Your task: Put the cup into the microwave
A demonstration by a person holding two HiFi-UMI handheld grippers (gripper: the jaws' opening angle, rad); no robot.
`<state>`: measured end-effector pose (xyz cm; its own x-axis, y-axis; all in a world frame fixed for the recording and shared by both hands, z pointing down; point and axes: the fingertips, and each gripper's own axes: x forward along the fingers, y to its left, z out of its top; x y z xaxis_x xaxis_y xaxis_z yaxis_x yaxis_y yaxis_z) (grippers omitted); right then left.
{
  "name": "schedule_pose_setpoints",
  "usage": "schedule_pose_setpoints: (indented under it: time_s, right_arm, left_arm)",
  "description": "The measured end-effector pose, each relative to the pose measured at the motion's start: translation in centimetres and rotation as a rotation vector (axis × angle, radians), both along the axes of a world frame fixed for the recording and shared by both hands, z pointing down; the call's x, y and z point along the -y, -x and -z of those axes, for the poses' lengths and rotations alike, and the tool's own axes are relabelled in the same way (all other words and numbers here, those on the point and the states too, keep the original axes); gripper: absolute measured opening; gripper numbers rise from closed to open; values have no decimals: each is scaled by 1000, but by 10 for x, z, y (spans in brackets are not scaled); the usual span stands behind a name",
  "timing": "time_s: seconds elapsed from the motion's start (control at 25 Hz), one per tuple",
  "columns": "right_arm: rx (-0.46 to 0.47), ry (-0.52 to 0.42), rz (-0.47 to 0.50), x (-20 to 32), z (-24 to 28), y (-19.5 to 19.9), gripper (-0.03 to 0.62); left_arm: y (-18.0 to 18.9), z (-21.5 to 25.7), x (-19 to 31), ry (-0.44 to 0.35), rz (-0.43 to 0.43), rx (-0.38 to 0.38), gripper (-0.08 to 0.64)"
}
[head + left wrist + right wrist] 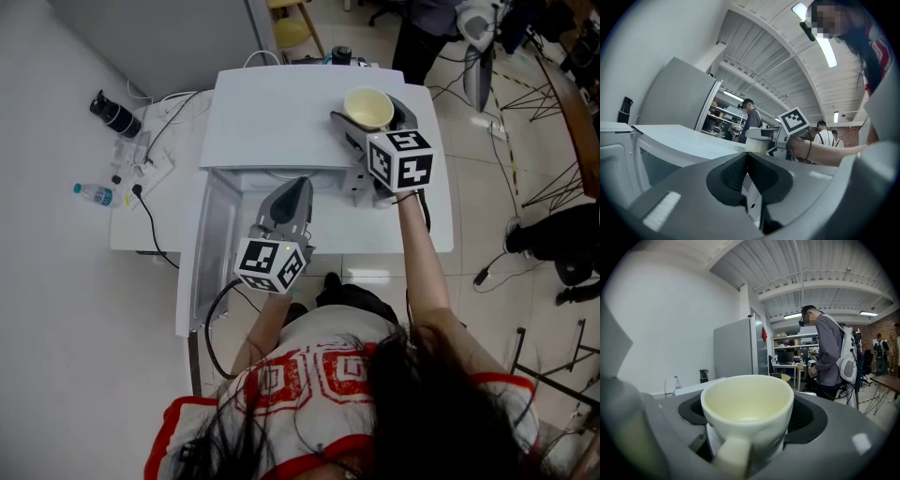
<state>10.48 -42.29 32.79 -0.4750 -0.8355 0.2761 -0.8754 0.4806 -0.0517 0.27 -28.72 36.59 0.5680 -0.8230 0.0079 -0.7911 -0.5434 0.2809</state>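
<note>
We judge the task to be about half done. The cream ceramic cup (747,404) is already gripped in the right gripper (371,120), whose jaws are clenched on its sides with the handle turned toward the camera. It is held upright just above the right rear part of the white microwave's (281,117) top, so it is not yet inside. The white microwave door (200,253) looks swung open to the left, so the cavity seems ready, though we cannot see into it from above. The left gripper (292,192) sits in front of the opening with its jaws pressed together and nothing visible between them. We reckon the cup has yet to be brought forward over the front edge, lowered, slid into the cavity and let go. The left gripper, close before the opening, may need to move aside, and the oven's top front edge lies in the way of the descent. On the white table (131,230) to the left lie a black flask (114,114), a small clear water bottle with a blue cap (94,194) and a white power strip with cables (150,173), all well apart from the cup.
</note>
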Motion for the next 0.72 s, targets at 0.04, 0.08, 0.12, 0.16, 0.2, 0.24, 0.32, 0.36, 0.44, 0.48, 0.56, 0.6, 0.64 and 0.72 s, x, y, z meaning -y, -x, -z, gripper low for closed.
schedule_pose_setpoints:
  time_s: [0.04,0.08,0.12,0.16,0.2,0.24,0.32,0.36,0.44,0.48,0.56,0.6,0.64,0.72]
  right_arm:
    - [-1,0,3,-1,0,1,465]
    - [0,-1,6,-2,0,2,465]
    - [1,-2,8,-3,0,4,465]
    - [2,-2,8,-3,0,5,465]
    - [3,-3,4,-4,0,5,465]
    - [5,-5,0,-5,0,5,465]
    - [7,-9,-7,-7,1,6,465]
    - [6,-14,-9,-9,2,6,465]
    - [-3,-21,-9,-13,2,7,465]
    - [-6,-23,-9,-15,2,8,465]
    - [-8,-24,-10,-19,2,9,465]
    - [-6,-26,-11,-21,2,9,465]
    - [-3,-29,-13,-23,2,10,465]
    - [1,-34,-16,-28,4,10,465]
  left_arm:
    - [1,1,0,0,2,-1,-2]
    - [2,1,0,0,4,-1,-2]
    - [4,1,-1,0,6,-2,-2]
    - [4,0,-1,1,7,-3,-2]
    - [5,0,-2,1,7,-4,-2]
    - [6,1,-3,0,8,-5,-2]
    - [7,1,-4,-1,10,-5,-2]
    - [8,2,-5,-1,11,-5,-2]
    - [11,2,-7,-3,14,-6,-2]
    - [11,2,-9,-3,15,-6,-2]
    - [12,3,-11,-4,13,-6,-2]
    - [13,3,-12,-5,12,-7,-2]
    - [13,3,-14,-5,12,-8,-2]
    - [14,4,-16,-6,10,-10,-2]
